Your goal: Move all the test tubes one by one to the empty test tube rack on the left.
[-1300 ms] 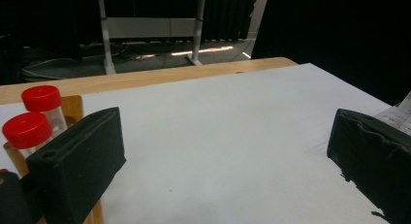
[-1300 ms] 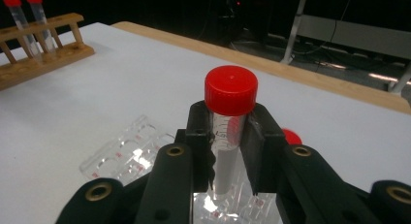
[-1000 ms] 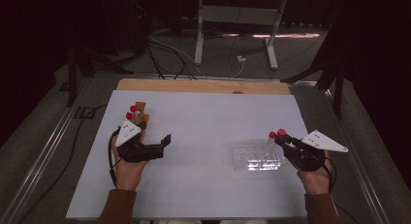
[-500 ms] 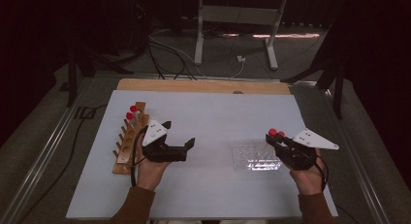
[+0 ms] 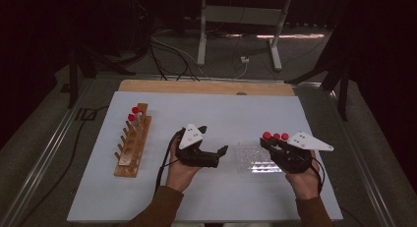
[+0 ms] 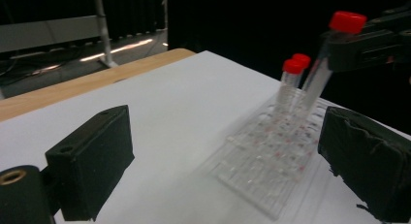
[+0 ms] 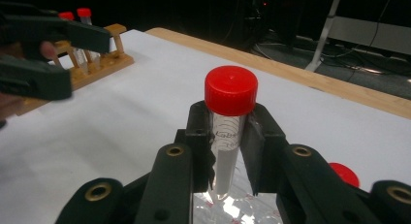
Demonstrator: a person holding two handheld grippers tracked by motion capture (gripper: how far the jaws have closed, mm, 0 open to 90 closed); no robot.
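while both hands rest over the white table [image 5: 147, 197], this is how things stand.
right gripper [image 7: 228, 151]: clamped on a clear red-capped tube [image 7: 228, 136], both pads pressing its sides just under the cap.
tube held: tilted, its lower end down at the clear plastic rack [image 5: 255, 160]; in the left gripper view it leans beside two more capped tubes [image 6: 293, 83] standing in that rack.
left gripper [image 5: 216, 153]: jaws wide apart with nothing between them, though they have just been closing a little; it points toward the clear rack from the left, near it but apart.
wooden rack [image 5: 132, 148]: toward the left side of the table, well apart from the left gripper, with two red-capped tubes [image 5: 133, 116] upright at its far end.
clear rack: on the table between the two grippers, just in front of the right one.
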